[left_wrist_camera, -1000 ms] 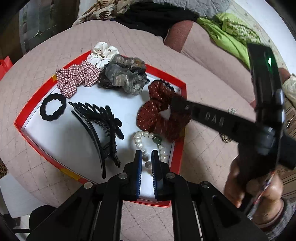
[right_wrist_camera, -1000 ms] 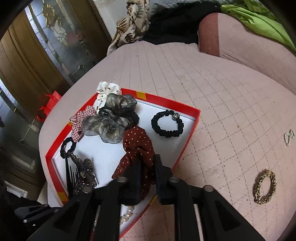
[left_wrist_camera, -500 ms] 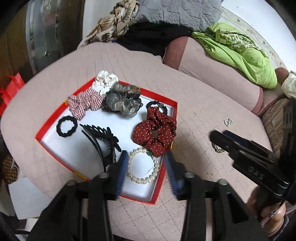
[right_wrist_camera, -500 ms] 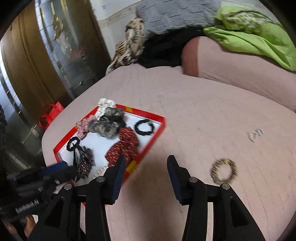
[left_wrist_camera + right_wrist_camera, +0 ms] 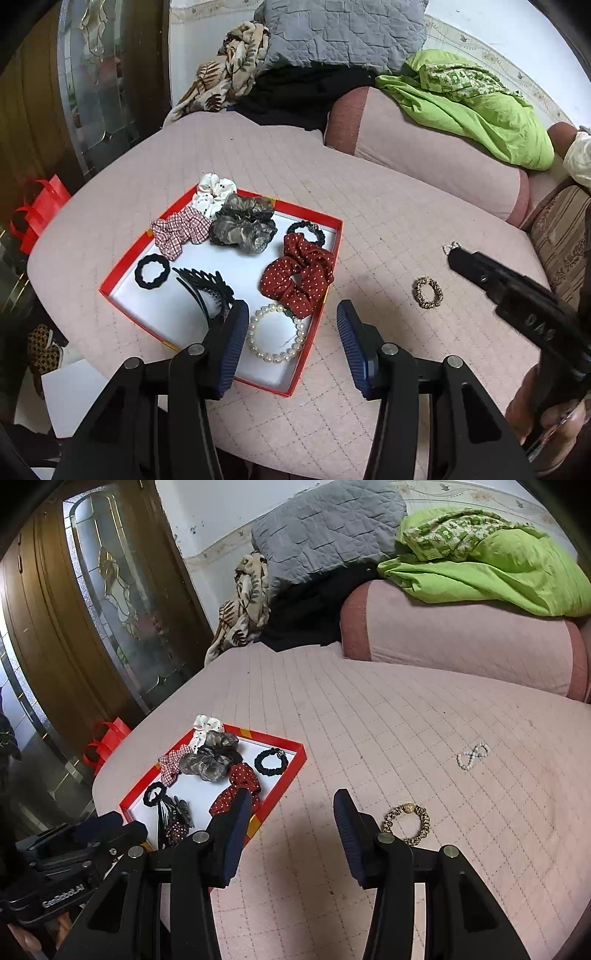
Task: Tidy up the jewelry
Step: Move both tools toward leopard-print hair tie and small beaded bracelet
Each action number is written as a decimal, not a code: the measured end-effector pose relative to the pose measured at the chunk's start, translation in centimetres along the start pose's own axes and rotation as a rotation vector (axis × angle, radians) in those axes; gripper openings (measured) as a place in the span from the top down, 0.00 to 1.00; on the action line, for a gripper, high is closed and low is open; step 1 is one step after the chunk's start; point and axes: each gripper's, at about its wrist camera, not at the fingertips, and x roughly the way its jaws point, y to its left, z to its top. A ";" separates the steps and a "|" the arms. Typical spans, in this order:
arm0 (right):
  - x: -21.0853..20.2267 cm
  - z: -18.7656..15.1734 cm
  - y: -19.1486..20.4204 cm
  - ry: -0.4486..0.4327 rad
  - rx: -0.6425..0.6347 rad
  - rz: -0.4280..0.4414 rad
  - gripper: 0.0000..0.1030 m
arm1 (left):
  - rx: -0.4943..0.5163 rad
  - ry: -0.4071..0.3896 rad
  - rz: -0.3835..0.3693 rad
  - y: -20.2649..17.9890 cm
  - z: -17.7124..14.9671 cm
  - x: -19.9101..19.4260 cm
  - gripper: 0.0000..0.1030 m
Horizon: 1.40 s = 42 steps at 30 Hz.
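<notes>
A red tray (image 5: pixel 317 216) with a white floor lies on the pink quilted surface. It holds a pearl bracelet (image 5: pixel 271 358), a red dotted scrunchie (image 5: pixel 280 280), a grey scrunchie (image 5: pixel 242 229), a checked one (image 5: pixel 177 232), a white one (image 5: pixel 212 192), black hair ties and a black hair claw (image 5: pixel 207 291). My left gripper (image 5: pixel 291 310) hovers open above the tray's near corner, holding nothing. My right gripper (image 5: pixel 292 795) is open and empty over bare quilt right of the tray (image 5: pixel 284 781). A gold bracelet (image 5: pixel 426 821) and a small pearl loop (image 5: pixel 472 757) lie on the quilt to its right.
A pink bolster (image 5: pixel 461 635) with green cloth (image 5: pixel 498 565) and a grey pillow (image 5: pixel 325 528) bound the far side. A wooden door with glass (image 5: pixel 110 602) and a red bag (image 5: pixel 107 734) stand left. The quilt's edge drops off left of the tray.
My left gripper opened off the pearl bracelet, which now lies in the tray, and rose back. My right gripper opened off the red scrunchie and swung right and up, away from the tray.
</notes>
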 end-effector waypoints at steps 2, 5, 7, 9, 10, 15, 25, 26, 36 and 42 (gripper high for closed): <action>-0.2 -0.5 -0.1 -0.005 -0.014 0.001 0.51 | 0.010 -0.016 0.012 -0.5 0.2 -0.9 0.53; -0.5 -1.9 -0.8 -0.003 -0.028 -0.026 0.51 | 0.030 -0.028 0.032 -1.3 -0.1 -1.7 0.48; -0.6 -2.9 -1.9 0.008 -0.015 -0.033 0.51 | 0.038 -0.024 0.041 -1.8 -0.4 -1.8 0.48; -0.7 -3.7 -3.1 0.020 0.009 -0.040 0.51 | 0.048 -0.010 0.044 -2.5 -0.6 -1.6 0.48; -0.8 -4.1 -3.7 0.024 0.021 -0.044 0.51 | 0.053 -0.003 0.043 -2.8 -0.7 -1.5 0.48; -1.3 -5.5 -5.9 0.025 0.057 -0.071 0.51 | 0.104 -0.006 0.050 -4.9 -1.0 -1.7 0.48; -1.4 -7.6 -8.8 0.058 0.108 -0.126 0.51 | 0.162 0.046 0.036 -7.8 -2.2 0.1 0.47; -1.4 -7.7 -9.0 0.062 0.112 -0.135 0.51 | 0.171 0.053 0.035 -8.1 -2.2 0.4 0.47; -3.5 -7.8 -12.0 0.028 0.172 -0.205 0.44 | 0.149 0.008 0.030 -8.5 -1.1 0.7 0.36; -2.3 -7.8 -15.1 0.075 0.230 -0.238 0.44 | 0.196 0.067 0.001 -10.1 -1.3 3.7 0.36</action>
